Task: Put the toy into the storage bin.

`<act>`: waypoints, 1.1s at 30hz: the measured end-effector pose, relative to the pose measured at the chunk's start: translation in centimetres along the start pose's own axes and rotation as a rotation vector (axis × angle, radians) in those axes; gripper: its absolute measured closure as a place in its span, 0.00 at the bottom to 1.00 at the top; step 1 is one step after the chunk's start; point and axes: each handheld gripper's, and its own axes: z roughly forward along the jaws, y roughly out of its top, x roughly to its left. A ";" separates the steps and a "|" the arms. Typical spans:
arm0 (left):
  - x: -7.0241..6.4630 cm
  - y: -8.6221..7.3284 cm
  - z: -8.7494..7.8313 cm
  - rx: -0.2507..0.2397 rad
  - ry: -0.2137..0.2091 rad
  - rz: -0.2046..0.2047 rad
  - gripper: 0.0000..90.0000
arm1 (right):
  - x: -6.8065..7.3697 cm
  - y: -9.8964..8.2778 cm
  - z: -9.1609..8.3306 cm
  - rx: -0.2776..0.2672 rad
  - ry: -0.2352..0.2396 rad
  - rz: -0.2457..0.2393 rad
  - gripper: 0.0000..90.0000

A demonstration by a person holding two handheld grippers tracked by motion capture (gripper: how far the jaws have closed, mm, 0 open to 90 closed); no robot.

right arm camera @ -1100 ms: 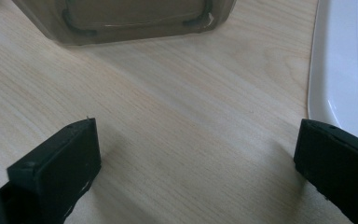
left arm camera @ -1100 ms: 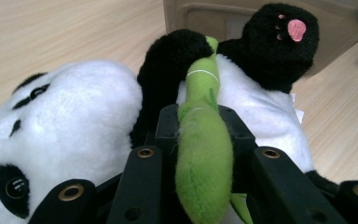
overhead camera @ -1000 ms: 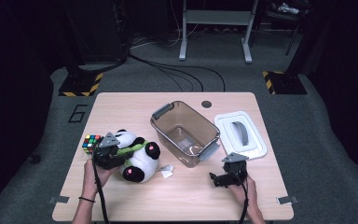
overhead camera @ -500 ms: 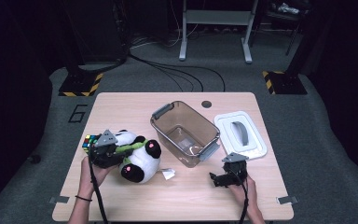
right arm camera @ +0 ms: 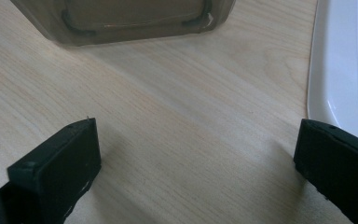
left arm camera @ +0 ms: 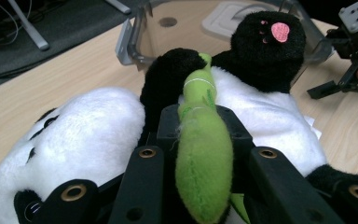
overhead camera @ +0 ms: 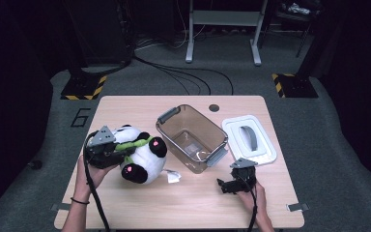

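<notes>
While the left claw [left arm camera: 204, 154] is clenched on the panda plush [overhead camera: 137, 154] at its green bamboo stalk [left arm camera: 203, 158], panda sits at the table's [overhead camera: 140, 208] left, beside the clear bin [overhead camera: 192, 137]. Right claw [right arm camera: 196, 168] released, empty, on the table near the white lid [overhead camera: 249, 140].

The left tongs [left arm camera: 204, 140] clamp the green bamboo stalk [left arm camera: 203, 158] on the plush panda [left arm camera: 270, 112].

One plush panda [overhead camera: 137, 157], one clear bin [overhead camera: 192, 137], one white lid [overhead camera: 249, 139], two claws
</notes>
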 end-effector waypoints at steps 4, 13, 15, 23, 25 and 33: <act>0.0 0.8 -0.2 -0.003 -0.004 0.010 0.83 | 0.0 0.0 0.0 0.001 0.000 0.000 0.00; 0.5 2.3 -0.7 -0.022 -0.006 0.015 0.83 | 0.0 0.0 0.0 0.000 -0.002 0.000 0.00; 0.6 3.0 -0.8 -0.028 -0.007 0.022 0.83 | 0.0 0.0 0.0 0.000 0.000 -0.001 0.00; 0.7 5.1 -0.6 -0.046 -0.014 0.048 0.83 | -0.1 0.0 0.0 -0.003 -0.002 -0.008 0.00; 0.7 5.7 -0.6 -0.046 -0.014 0.059 0.83 | -0.1 0.0 0.0 -0.004 -0.002 -0.007 0.00; 0.6 7.4 -0.3 -0.061 -0.025 0.077 0.83 | -0.1 0.0 0.0 -0.002 -0.002 -0.019 0.00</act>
